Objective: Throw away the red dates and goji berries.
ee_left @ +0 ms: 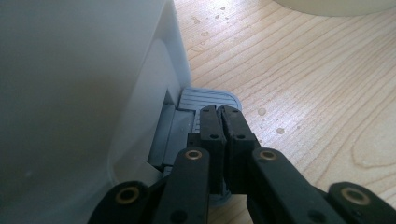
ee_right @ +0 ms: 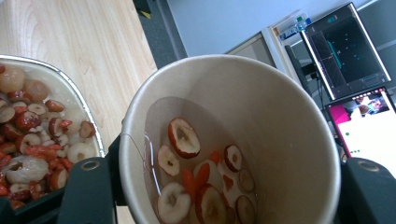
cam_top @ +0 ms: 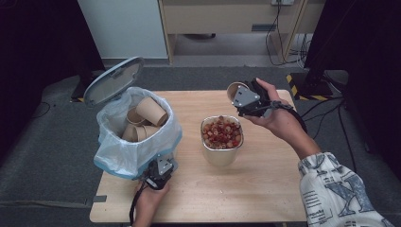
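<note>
While the left gripper (ee_left: 222, 114), jaws closed and empty, presses the bin pedal (ee_left: 210, 99) to hold the lid (cam_top: 113, 80) open, the right gripper (cam_top: 246, 101) clamps a cup (ee_right: 229, 149) of fruit above the table (cam_top: 265, 189) beside the bowl (cam_top: 221, 151). Next, likely tip fruit into bowl, then bin cup.

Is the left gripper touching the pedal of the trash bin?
Touching. In the left gripper view the closed fingers of the left gripper rest on the grey pedal of the bin.

Brown paper cup (ee_right: 261, 140), red and white fruit slices (ee_right: 184, 137), grey pedal (ee_left: 210, 99), light woodgrain table (cam_top: 265, 189)
</note>
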